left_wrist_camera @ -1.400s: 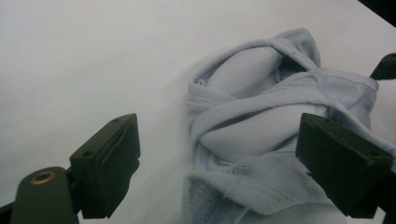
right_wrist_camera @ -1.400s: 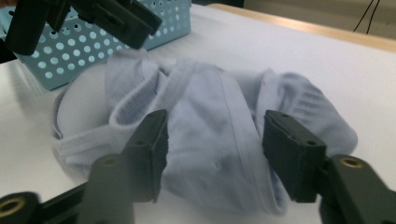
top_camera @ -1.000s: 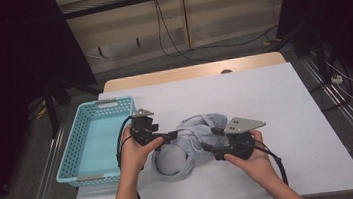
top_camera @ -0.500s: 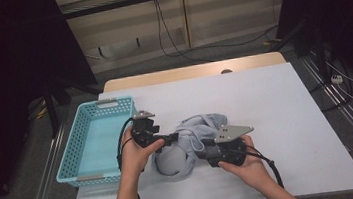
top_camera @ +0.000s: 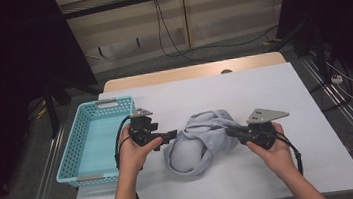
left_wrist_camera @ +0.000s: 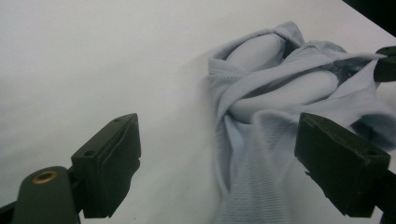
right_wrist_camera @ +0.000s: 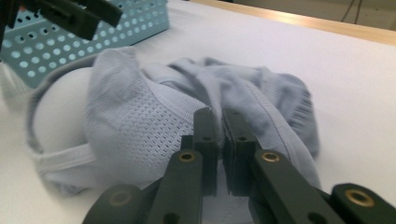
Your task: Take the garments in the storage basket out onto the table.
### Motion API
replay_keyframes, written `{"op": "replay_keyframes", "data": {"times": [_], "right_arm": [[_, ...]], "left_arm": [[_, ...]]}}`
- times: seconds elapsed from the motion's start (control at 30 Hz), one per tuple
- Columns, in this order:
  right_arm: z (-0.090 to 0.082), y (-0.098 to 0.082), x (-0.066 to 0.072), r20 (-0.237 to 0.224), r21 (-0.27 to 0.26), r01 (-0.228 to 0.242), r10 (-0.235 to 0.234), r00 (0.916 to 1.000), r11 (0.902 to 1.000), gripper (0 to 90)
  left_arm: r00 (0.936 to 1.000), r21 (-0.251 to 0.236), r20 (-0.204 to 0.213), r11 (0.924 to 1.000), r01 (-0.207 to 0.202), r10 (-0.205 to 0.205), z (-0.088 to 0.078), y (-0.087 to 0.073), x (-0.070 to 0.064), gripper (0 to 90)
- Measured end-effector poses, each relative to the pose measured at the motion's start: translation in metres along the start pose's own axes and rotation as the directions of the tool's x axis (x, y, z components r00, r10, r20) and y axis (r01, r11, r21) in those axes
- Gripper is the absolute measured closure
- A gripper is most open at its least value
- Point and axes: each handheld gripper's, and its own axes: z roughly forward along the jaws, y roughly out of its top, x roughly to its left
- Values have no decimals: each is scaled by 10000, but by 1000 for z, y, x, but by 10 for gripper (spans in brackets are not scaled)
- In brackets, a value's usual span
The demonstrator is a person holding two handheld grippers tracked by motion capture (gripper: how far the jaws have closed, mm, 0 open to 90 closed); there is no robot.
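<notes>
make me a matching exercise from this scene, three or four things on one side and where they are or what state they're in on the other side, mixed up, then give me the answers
Things:
1. left gripper
2. right gripper
3. basket
4. garment

States or places:
A. pale blue-grey, crumpled in the middle of the table
B. jaws standing wide apart
C. turquoise, perforated, at the table's left edge
D. jaws just closed, pinching a fold of fabric

Pairs: 1-B, 2-D, 3-C, 4-A
</notes>
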Motion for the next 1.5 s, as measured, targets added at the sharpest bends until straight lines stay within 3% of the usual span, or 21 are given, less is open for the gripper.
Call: {"op": "replay_keyframes", "data": {"times": [0.23, 0.57, 0.7, 0.8, 0.93, 1.1, 1.27, 1.33, 1.37, 1.4, 1.5], "right_arm": [[-11, -9, -21, 559, 3, -586, 585, 9967, 9983, 855], [-20, -13, -33, 1205, 38, -696, 686, 9903, 9976, 851], [-24, -11, -36, 1465, 158, -332, 306, 9887, 9993, 851], [-29, -12, -41, 1634, 91, -502, 480, 9854, 9987, 851], [-28, -18, -46, 1625, 71, -874, 851, 9830, 9961, 841], [-26, -16, -38, 1232, 176, -625, 598, 9906, 9979, 810], [-25, -15, -32, 1130, 174, -690, 666, 9914, 9975, 731], [-26, -13, -30, 1151, 73, -711, 698, 9909, 9974, 644], [-26, -13, -30, 1151, 73, -711, 698, 9909, 9974, 644], [-27, -10, -26, 980, -98, -750, 756, 9923, 9971, 569], [-27, -4, -19, 970, -200, -547, 564, 9937, 9983, 476]], "left_arm": [[9999, 59, 148, 9999, -87, 86, 8, 2, -3, 149], [9990, 257, 368, 9994, -248, 239, 17, 1, -7, 154], [9985, 301, 467, 9991, -305, 291, 18, 1, -9, 156], [9980, 341, 535, 9988, -348, 329, 20, 0, -12, 155], [9976, 463, 597, 9982, -384, 356, 24, -1, -14, 155], [9971, 620, 647, 9971, -437, 397, 30, -1, -16, 154], [9966, 899, 735, 9949, -449, 383, 39, -2, -16, 155], [9962, 899, 768, 9947, -490, 422, 40, -2, -16, 154], [9962, 899, 768, 9947, -490, 422, 40, -2, -16, 154], [9962, 878, 754, 9949, -496, 430, 40, -1, -17, 154], [9962, 847, 767, 9952, -487, 422, 38, -1, -16, 154]]}}
